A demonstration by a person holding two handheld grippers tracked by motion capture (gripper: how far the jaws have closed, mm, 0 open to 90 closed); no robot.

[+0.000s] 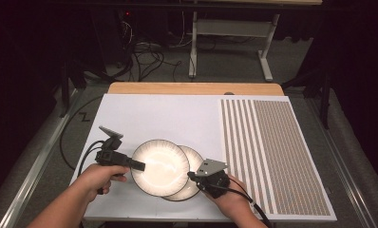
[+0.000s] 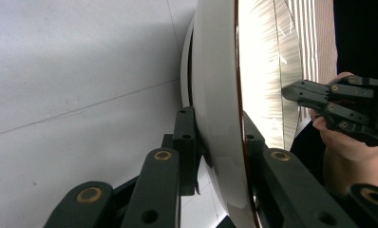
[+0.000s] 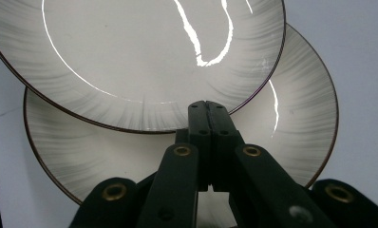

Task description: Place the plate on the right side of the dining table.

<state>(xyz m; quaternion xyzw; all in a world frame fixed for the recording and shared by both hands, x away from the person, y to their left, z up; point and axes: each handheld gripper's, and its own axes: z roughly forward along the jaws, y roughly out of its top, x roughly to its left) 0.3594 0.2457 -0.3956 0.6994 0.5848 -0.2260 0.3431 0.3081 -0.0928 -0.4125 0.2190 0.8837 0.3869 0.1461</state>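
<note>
While my left gripper pinches the near-left rim of the upper plate, that plate overlaps the lower plate lying on the white mat near the table's front edge. My right gripper rests over the lower plate's rim, jaws pressed together on nothing.

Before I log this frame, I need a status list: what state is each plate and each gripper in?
Upper plate: overlapping the lower plate, rim clamped by the left gripper.
Lower plate: flat on the table, partly covered.
Left gripper: shut on upper plate.
Right gripper: shut, holding nothing.
</note>
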